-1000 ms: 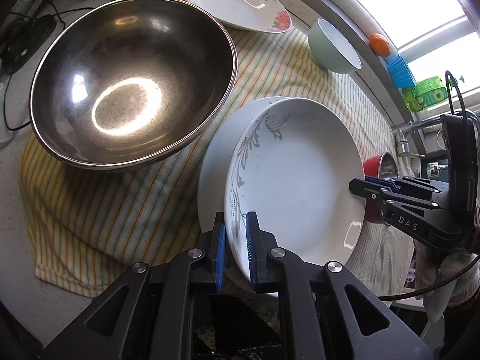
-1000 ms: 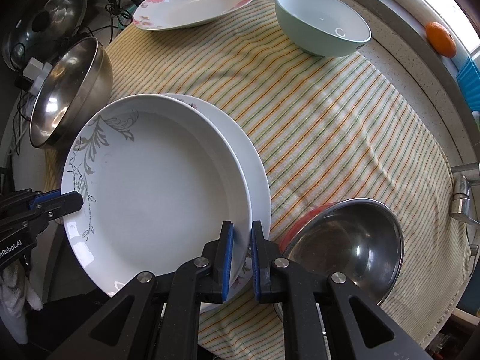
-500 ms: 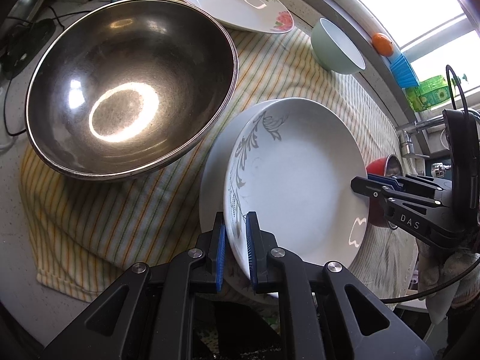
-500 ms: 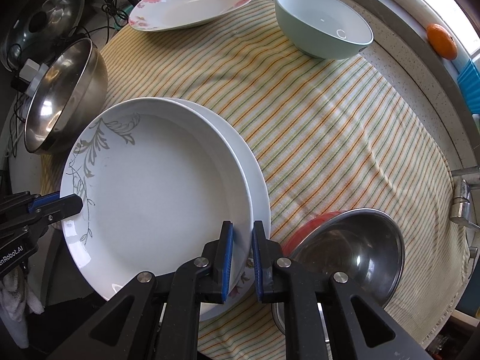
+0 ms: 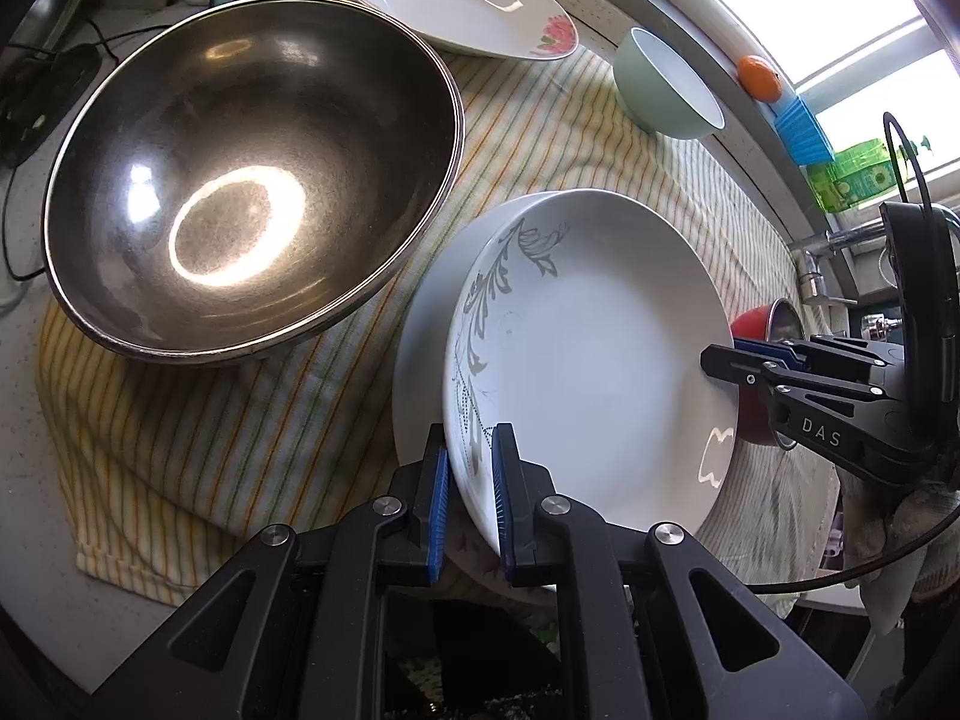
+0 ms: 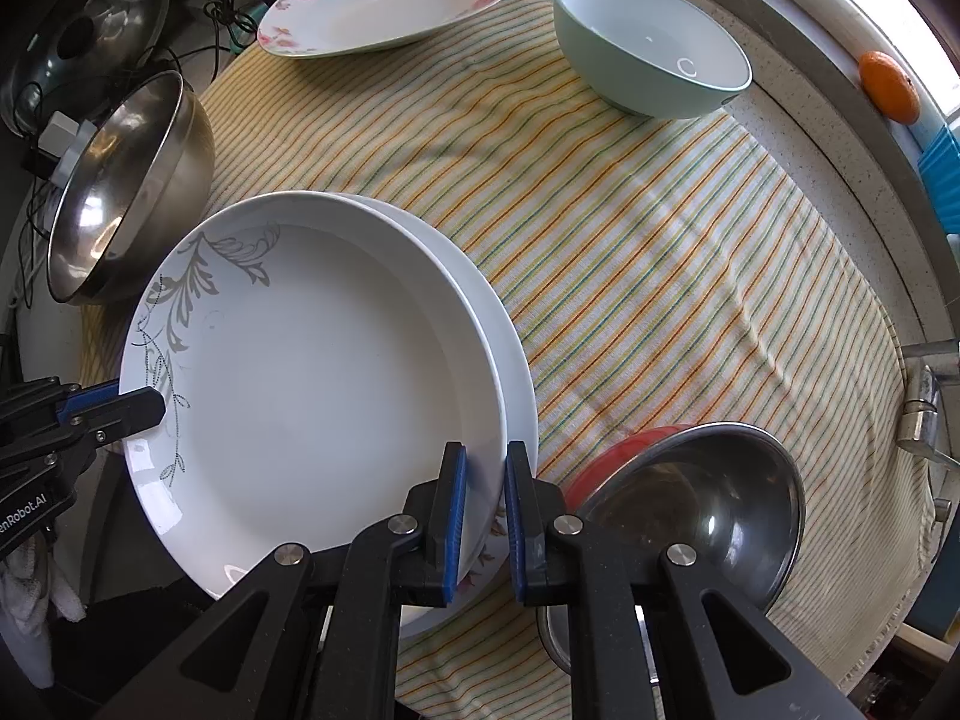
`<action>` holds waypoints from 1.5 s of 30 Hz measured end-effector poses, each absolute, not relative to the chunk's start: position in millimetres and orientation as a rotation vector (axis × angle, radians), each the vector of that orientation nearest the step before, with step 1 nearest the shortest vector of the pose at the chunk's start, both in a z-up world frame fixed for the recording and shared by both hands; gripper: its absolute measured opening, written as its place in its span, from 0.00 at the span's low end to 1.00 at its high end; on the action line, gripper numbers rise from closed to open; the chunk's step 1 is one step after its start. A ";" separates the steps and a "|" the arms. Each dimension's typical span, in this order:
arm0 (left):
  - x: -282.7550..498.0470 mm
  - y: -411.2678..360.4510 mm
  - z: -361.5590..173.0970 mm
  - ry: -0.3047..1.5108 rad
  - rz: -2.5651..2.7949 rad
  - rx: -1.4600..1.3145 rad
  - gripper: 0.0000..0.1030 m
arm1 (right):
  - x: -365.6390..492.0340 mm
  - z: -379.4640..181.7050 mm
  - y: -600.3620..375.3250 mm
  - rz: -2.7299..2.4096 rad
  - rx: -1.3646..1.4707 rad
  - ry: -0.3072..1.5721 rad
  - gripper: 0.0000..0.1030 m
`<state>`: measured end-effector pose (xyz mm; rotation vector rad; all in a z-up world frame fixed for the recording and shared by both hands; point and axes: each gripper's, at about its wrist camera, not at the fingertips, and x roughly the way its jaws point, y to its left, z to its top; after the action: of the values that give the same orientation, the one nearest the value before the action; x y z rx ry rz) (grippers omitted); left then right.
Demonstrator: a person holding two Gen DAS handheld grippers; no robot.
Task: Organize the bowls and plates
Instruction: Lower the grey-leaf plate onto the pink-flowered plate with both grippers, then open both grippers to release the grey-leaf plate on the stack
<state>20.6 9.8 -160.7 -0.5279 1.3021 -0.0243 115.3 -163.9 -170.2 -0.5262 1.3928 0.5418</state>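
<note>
Left gripper (image 5: 467, 483): clamped on the near rim of the leaf-pattern plate (image 5: 588, 360), blue pads either side of the rim.
Right gripper (image 6: 483, 507): clamped on the opposite rim of the same plate, pads pinching the edge; seen in the left view at the plate's far right edge (image 5: 717, 360).
Leaf-pattern plate: white, grey leaf print along one side, held between both grippers, tilted, over a plain white plate (image 6: 510, 354).
Plain white plate: directly under the held one, edge showing beyond it on the far side from the left gripper; touching or apart, cannot tell.
Cloth (image 6: 660, 276): striped yellow-green, spread on the worktop (image 5: 36, 510), under all the dishes.
Big steel bowl (image 5: 252, 192): ahead-left of the left gripper, on the cloth, near the plates.
Small steel bowl (image 6: 690, 510): just right of the right gripper, sitting against a red bowl (image 6: 618, 450).
Flower plate (image 6: 390, 0): far ahead of both grippers, at the cloth's back edge.
Pale green bowl (image 6: 654, 54): ahead-right of the right gripper, upright, well apart from the plates.
Orange fruit (image 6: 888, 87): on the window ledge, far right.
Tap (image 6: 924, 402): right of the right gripper, at the cloth's edge.
</note>
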 end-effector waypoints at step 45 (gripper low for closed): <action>4.1 21.2 -112.1 1.181 -0.056 -0.459 0.16 | 102.5 -95.7 -208.5 0.557 -0.275 1.233 0.24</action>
<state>4.1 21.2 -112.1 -0.4594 1.1808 -0.0559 102.5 -208.5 -95.7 -0.2745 1.2335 0.5567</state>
